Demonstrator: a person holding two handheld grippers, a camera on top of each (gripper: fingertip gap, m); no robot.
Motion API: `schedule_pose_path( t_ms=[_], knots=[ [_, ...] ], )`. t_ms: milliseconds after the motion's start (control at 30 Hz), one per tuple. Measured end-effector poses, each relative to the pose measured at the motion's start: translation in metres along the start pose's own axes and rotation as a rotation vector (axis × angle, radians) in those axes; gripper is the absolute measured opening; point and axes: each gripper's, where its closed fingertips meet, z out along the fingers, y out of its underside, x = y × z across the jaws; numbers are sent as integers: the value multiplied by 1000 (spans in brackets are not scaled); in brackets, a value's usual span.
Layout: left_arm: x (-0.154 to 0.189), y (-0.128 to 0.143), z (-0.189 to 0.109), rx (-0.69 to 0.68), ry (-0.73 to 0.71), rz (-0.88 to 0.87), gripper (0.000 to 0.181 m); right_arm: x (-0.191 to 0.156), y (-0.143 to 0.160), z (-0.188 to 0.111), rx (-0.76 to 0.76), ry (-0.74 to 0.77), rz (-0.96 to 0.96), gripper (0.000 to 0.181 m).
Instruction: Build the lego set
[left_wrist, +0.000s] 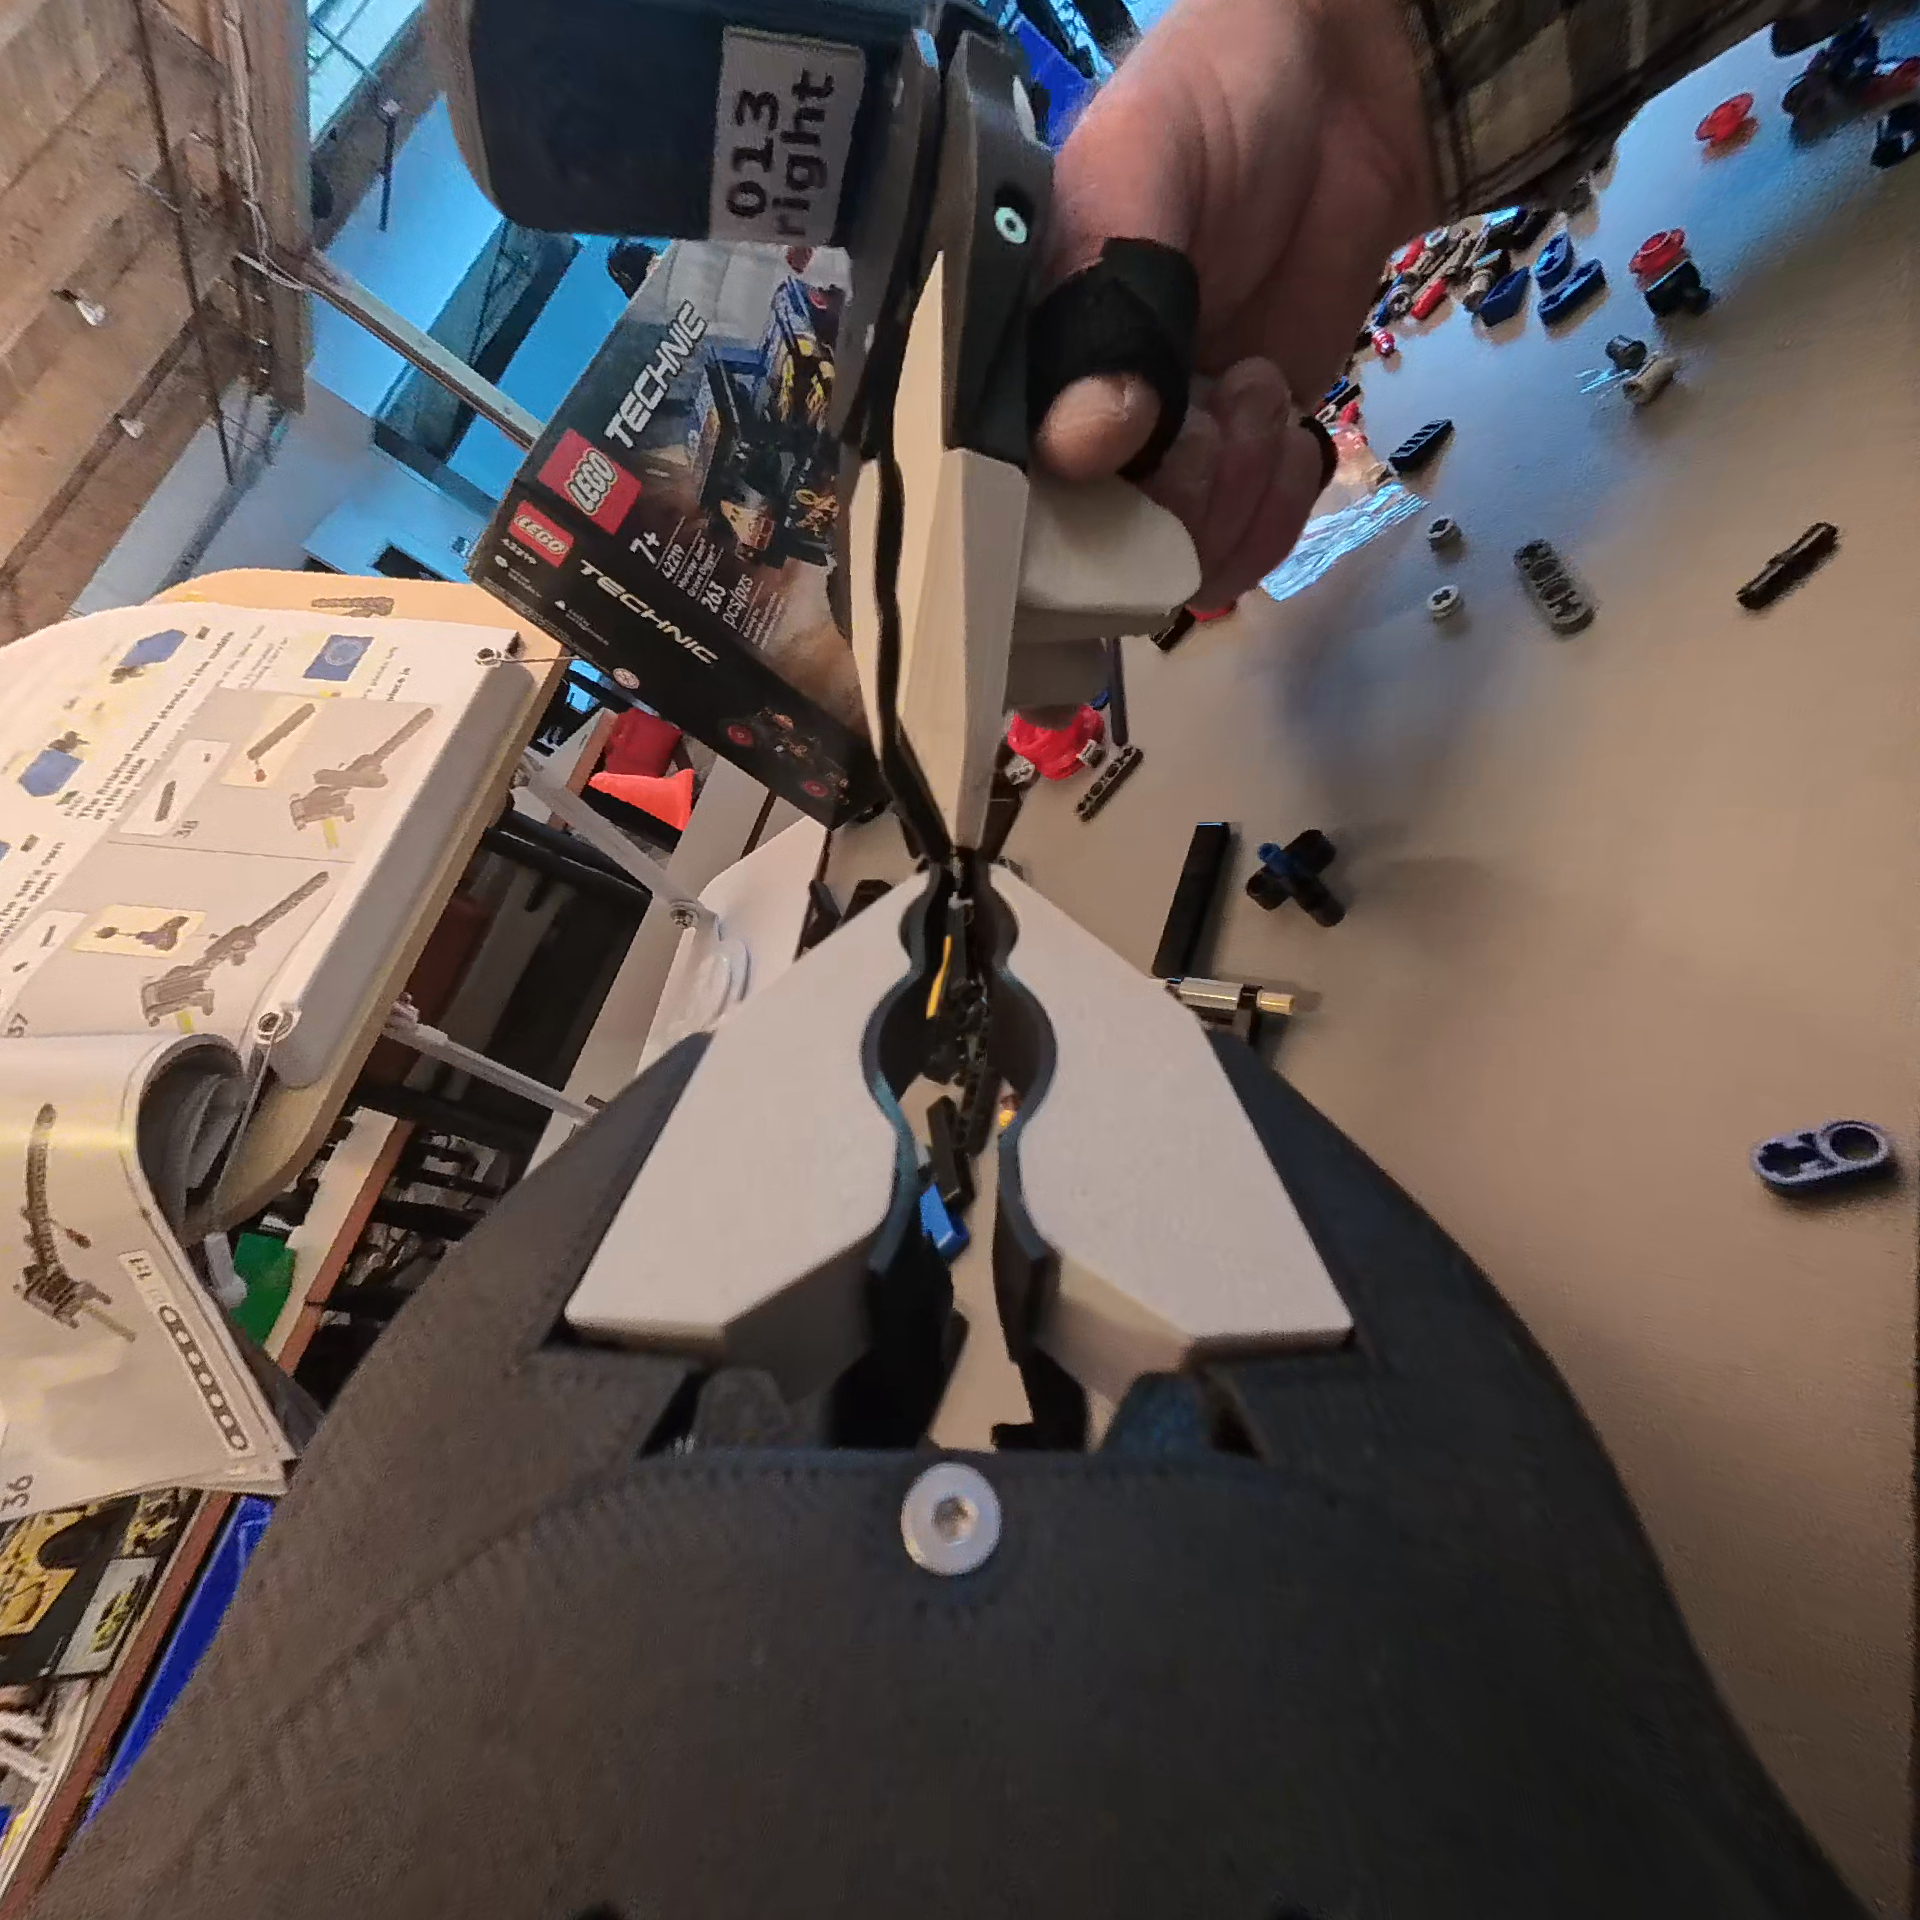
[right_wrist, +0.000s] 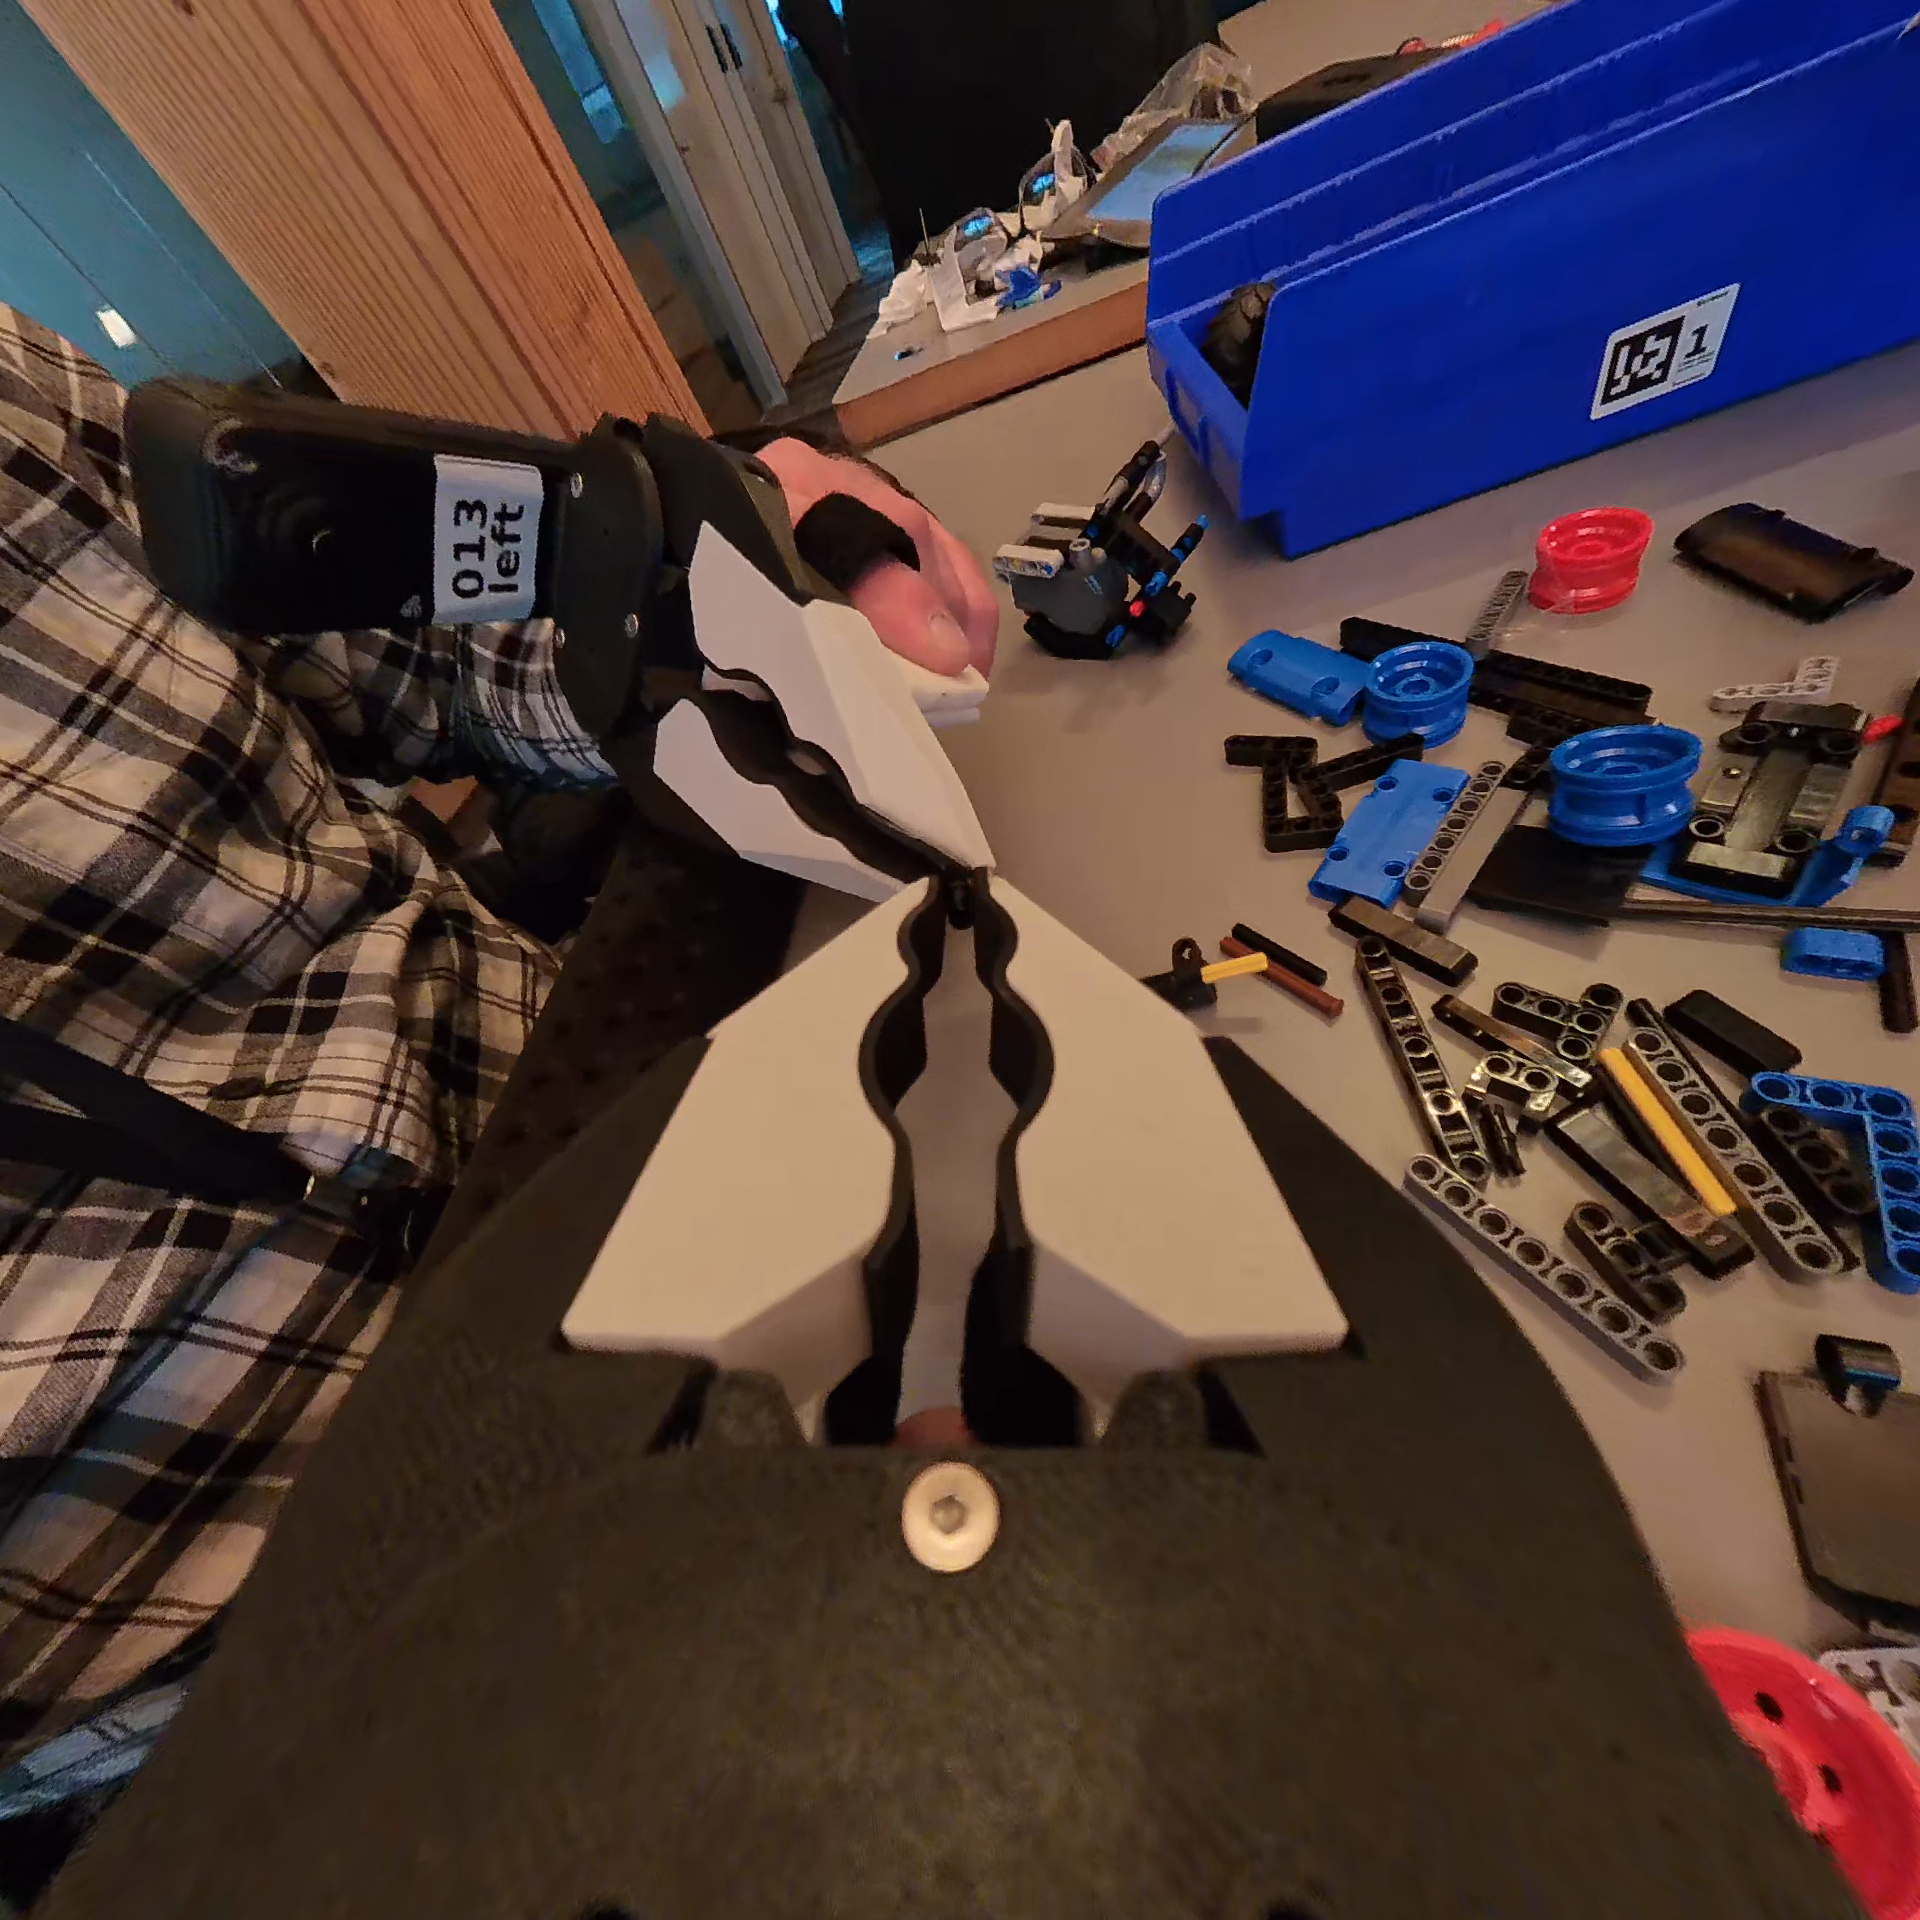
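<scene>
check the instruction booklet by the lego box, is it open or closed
Open. The instruction booklet lies spread on a stand, step diagrams showing, with earlier pages curled over below.

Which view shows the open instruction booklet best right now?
The left wrist view: the instruction booklet lies open on its stand at the left edge, diagrams facing the camera. The right wrist view does not show it at all, only loose parts and the blue bin.

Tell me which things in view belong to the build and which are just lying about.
Belongs to the build:
- small black Lego sub-assembly in the left tongs
- right tongs, tips meeting the left
- open instruction booklet
- loose black perforated beams
- blue wheel hubs

Lying about:
- blue plastic bin
- printed cardboard set box
- crumpled clear bag
</scene>
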Motion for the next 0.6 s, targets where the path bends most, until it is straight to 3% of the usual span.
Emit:
schedule_pose_path(
  t_ms=[600],
  knots=[
    [-4,-1,-1,12,-18,-55,3,1,-5,-2,15,19,-34,3]
  ],
)
